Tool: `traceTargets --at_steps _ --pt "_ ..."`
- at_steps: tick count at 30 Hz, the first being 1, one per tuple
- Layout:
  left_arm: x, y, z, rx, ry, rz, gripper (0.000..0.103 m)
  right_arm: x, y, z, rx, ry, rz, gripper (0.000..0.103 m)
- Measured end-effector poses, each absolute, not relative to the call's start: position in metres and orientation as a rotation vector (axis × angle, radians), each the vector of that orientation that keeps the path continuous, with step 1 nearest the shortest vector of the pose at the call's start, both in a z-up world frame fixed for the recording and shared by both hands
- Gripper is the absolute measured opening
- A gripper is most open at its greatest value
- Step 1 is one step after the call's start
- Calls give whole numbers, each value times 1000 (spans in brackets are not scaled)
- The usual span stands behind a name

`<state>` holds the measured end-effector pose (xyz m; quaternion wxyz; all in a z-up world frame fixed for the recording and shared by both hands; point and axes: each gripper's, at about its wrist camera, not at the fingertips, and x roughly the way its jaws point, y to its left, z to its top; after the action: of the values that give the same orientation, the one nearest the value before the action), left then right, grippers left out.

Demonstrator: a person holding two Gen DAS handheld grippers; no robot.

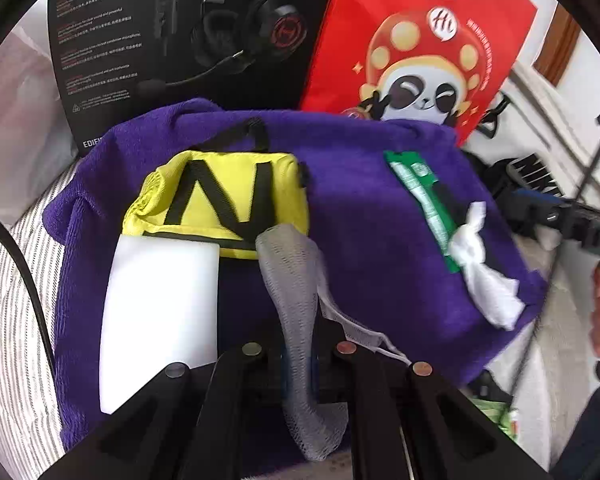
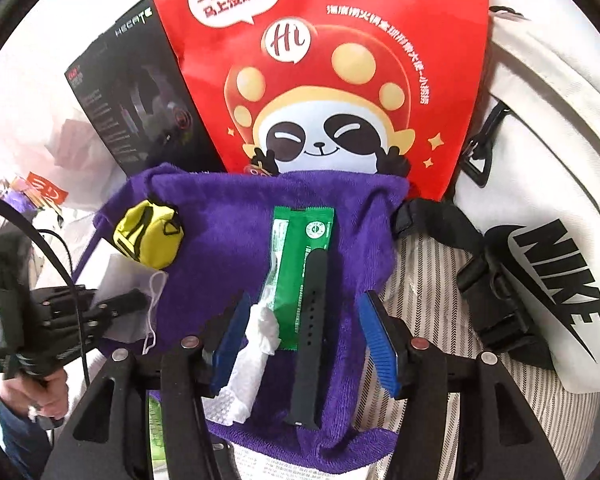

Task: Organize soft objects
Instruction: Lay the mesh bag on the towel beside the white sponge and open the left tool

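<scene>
A purple towel [image 1: 380,208] lies spread on striped bedding. On it sit a yellow pouch with black straps [image 1: 220,196], a white foam block [image 1: 160,312], a green packet [image 2: 300,248], a crumpled white tissue [image 2: 260,340] and a dark watch strap [image 2: 312,340]. My left gripper [image 1: 300,364] is shut on a grey mesh cloth [image 1: 296,280], which stands up over the towel beside the foam block. My right gripper [image 2: 304,344] is open, its blue pads [image 2: 228,340] standing either side of the tissue, packet and strap without touching them.
A red panda bag [image 2: 320,80] and a black headphone box [image 1: 160,40] stand behind the towel. A white Nike bag [image 2: 540,240] with black straps lies to the right. A black cable [image 1: 20,272] crosses the striped bedding [image 1: 12,320] on the left.
</scene>
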<state>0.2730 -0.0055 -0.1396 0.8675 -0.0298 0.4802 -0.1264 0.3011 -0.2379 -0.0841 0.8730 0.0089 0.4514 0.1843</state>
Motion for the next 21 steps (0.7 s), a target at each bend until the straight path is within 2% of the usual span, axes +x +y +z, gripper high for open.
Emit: traceTargets --at_steps 5,6,8,10,11,17,21 --pt "275 -6 -141 -64 1012 -258 9 298 -239 -79 25 932 385 57" --pt "275 -5 -141 -64 1015 -257 12 298 -239 -78 26 931 387 57" --pt "275 -6 -139 -70 1028 -267 20 297 -238 -77 22 928 392 57" --pt "275 -7 -137 -68 1039 -265 39 296 -238 -75 20 924 396 57" --pt "274 -8 -136 -59 1042 -259 46 295 -237 -75 19 922 401 57" --pt "262 -12 -128 -11 1042 -245 47 290 -231 -70 6 912 420 57" --pt "252 -7 -115 5 1016 -222 55 287 -225 -69 -10 908 427 57"
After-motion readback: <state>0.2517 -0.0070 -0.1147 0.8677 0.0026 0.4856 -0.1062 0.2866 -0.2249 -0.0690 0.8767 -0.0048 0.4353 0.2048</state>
